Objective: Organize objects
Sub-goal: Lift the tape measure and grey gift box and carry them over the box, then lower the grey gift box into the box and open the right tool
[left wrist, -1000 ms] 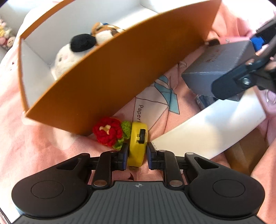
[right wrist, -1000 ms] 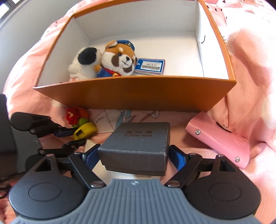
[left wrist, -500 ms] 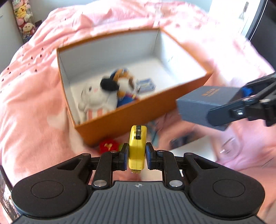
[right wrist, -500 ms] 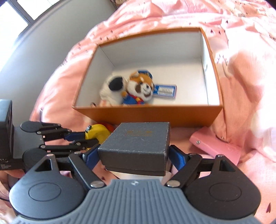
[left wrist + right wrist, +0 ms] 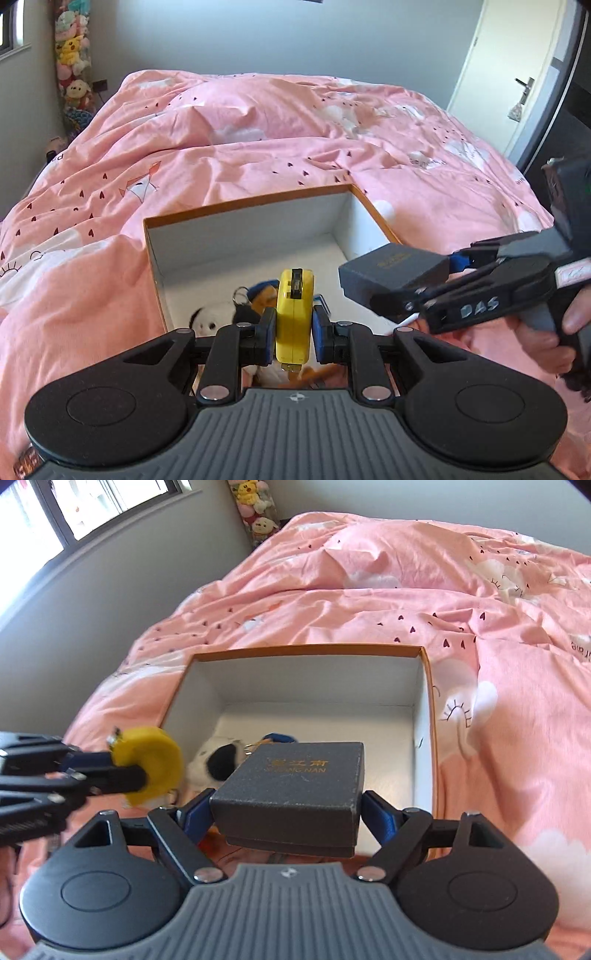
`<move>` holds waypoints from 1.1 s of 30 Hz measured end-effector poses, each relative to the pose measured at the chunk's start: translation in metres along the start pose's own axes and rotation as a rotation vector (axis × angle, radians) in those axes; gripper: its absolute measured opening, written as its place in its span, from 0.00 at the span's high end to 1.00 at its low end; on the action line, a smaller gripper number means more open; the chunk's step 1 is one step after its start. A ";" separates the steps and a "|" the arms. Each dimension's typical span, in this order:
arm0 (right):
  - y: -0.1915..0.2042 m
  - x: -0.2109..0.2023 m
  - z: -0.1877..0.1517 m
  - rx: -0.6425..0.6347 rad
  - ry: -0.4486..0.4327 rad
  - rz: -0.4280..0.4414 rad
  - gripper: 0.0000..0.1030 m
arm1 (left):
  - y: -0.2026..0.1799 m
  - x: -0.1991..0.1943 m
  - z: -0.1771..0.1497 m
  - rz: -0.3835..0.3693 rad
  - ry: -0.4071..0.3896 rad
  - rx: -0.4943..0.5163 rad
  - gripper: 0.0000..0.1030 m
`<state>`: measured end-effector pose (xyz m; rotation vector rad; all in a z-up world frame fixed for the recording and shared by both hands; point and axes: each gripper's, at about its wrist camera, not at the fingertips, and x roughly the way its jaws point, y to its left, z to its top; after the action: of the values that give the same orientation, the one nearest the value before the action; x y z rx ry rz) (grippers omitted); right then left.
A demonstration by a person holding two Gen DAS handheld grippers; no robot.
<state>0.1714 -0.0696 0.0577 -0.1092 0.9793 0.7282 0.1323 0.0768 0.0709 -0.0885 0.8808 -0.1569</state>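
Grippers both raised above the bed, angled down toward the open orange cardboard box with white interior (image 5: 428, 686). Left black two-finger gripper (image 5: 294, 326): nearly closed, blue pads clamped on the flat sides of the yellow round-edged tape measure (image 5: 294, 314), held upright on edge with its black slider facing up; seen from the right wrist view at the left border, over the box's near-left corner (image 5: 146, 766). Right black two-finger gripper (image 5: 290, 812): spread wide, blue pads pressed against opposite sides of the dark grey square gift box with gold lettering on the lid (image 5: 295, 786), carried level, lid up, over the near half of the orange box; in the left wrist view reaching in from the right (image 5: 430, 291), gripped by a hand (image 5: 550, 328) at the frame edge. Two held items apart, side by side. Orange box resting on the pink duvet with small dark hearts and white clouds (image 5: 258, 147); far half and right side of its floor bare and white. Near-left part occupied by a white plush with black ear (image 5: 218, 760) and a second plush with blue cap, mostly hidden behind the gift box. Duvet around the box open and rumpled.
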 end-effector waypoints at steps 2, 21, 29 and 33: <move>-0.002 0.020 0.007 -0.039 0.008 -0.041 0.19 | 0.004 0.010 0.007 0.008 0.014 -0.004 0.78; 0.001 0.133 0.026 -0.204 0.204 0.004 0.19 | 0.042 0.067 0.017 -0.035 0.156 -0.085 0.78; -0.014 0.140 0.020 -0.132 0.331 0.010 0.18 | 0.040 0.078 0.011 0.014 0.190 -0.052 0.78; -0.013 0.145 0.017 -0.138 0.399 0.017 0.18 | 0.037 0.078 0.013 0.043 0.192 -0.030 0.78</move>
<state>0.2411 0.0018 -0.0497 -0.3779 1.3098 0.8068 0.1950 0.1003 0.0144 -0.0837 1.0761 -0.1133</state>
